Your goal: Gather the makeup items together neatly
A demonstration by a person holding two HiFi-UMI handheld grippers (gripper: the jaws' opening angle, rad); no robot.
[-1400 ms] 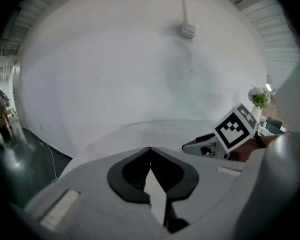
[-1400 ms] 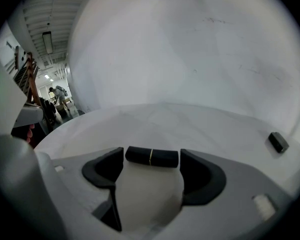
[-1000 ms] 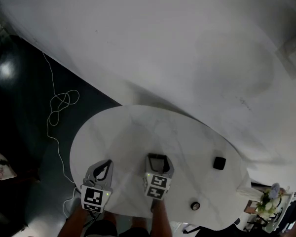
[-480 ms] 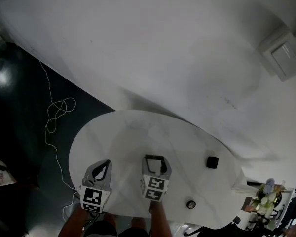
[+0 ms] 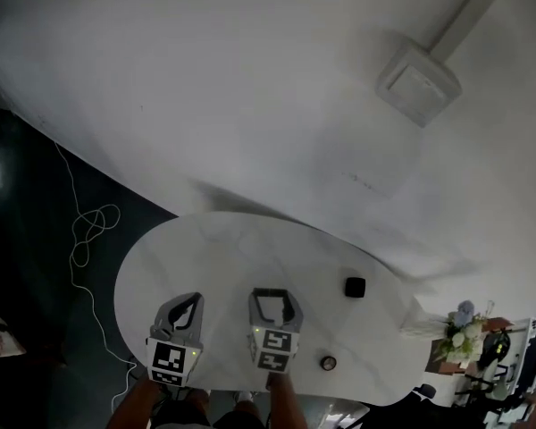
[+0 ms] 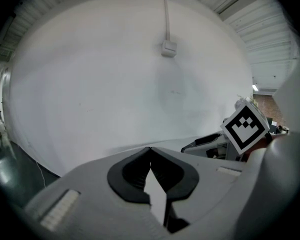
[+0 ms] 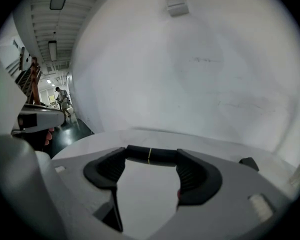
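Note:
In the head view both grippers hover over the near edge of a round white table (image 5: 214, 257). My right gripper (image 5: 272, 297) is shut on a black tube (image 7: 151, 155) with a thin gold ring, held crosswise between its fingertips. My left gripper (image 5: 191, 300) is shut with nothing in it; in its own view the left gripper's (image 6: 150, 152) tips touch. A small black cube-shaped case (image 5: 355, 287) sits on the table to the right, also visible as the black case (image 7: 249, 163) in the right gripper view. A small round compact (image 5: 328, 363) lies near the front right edge.
A white wall (image 5: 277, 96) with a mounted box (image 5: 419, 83) rises behind the table. A white cable (image 5: 87, 231) loops on the dark floor to the left. Flowers (image 5: 460, 329) stand beyond the table's right end.
The head camera has tilted, so the table and items sit lower and further left in view. Both grippers keep their places, the right still holding the black tube.

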